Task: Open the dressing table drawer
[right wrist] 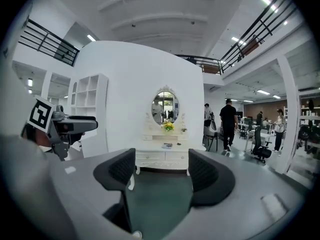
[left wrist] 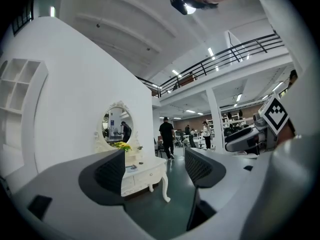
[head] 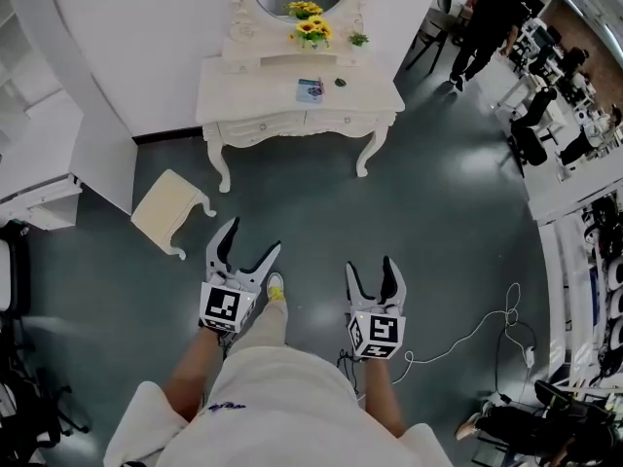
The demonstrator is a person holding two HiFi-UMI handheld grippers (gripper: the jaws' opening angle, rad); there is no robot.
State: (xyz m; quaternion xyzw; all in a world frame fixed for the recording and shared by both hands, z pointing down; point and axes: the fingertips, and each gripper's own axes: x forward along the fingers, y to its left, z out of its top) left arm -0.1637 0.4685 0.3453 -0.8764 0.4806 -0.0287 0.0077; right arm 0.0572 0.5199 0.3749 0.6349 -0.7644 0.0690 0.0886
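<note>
While left gripper (head: 253, 238) and right gripper (head: 371, 266) hang released, empty, the white carved wooden dressing table (head: 292, 93) stands well ahead, its white drawer (head: 261, 128) shut; walking in could clip the cream square stool (head: 170, 210).

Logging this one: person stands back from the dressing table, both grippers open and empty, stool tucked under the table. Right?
No. The head view shows the stool out on the floor beside the dressing table, not under it. The left gripper and right gripper are open, empty and back from it.
</note>
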